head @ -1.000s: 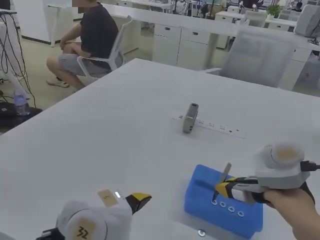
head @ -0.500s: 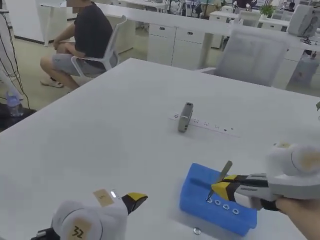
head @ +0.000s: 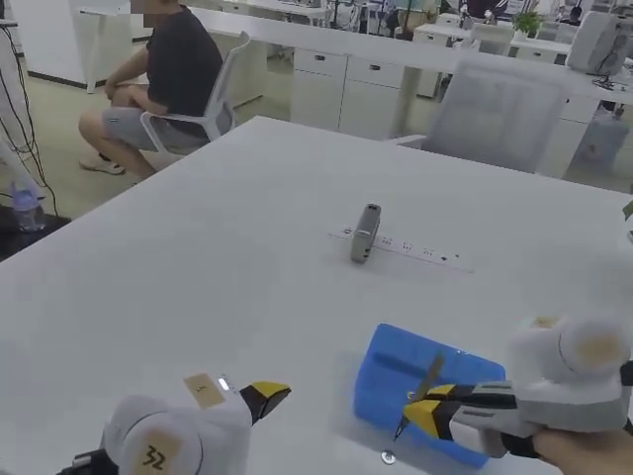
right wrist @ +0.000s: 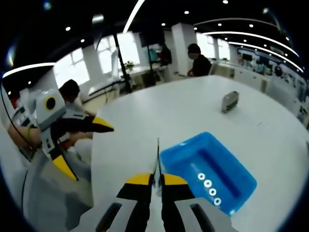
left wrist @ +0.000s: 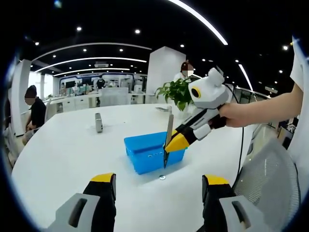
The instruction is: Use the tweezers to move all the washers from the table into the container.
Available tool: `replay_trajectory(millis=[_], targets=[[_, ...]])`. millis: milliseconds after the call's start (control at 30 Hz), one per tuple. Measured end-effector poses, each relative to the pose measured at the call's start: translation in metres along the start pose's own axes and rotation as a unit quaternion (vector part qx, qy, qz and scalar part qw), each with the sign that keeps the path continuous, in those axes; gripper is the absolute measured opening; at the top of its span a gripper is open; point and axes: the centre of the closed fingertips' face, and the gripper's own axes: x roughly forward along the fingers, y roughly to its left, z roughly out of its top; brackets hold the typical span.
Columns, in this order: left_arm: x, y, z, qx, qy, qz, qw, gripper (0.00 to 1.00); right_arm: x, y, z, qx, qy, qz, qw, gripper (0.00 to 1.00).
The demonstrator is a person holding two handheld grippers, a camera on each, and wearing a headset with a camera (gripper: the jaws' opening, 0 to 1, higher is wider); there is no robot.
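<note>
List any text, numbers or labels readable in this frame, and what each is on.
"32": on a round tan sticker on the back of the white left gripper.
Too blurred to read: the mark on the small tan tag nearer that gripper's jaws.
Blurred, nothing legible: the tan patch on the white right gripper.
Too small to read: dark marks along the flat white strip.

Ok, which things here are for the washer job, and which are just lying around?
For the job: tweezers in the right hand-held gripper, blue container, washers inside it, one washer on the table.
Lying about: grey box, power strip.
</note>
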Motion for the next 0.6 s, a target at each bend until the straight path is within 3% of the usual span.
replay_trajectory(millis=[533,600], targets=[[0.0,0.0,-0.001,0.001,0.004,0.0,1.0,0.73,0.021,-0.003,-0.019,0.009,0.026,0.0,0.9996,0.04],[0.0,0.0,-0.001,0.001,0.005,-0.001,1.0,0.73,0.022,-0.003,-0.023,-0.003,0.033,-0.005,0.9995,0.04]])
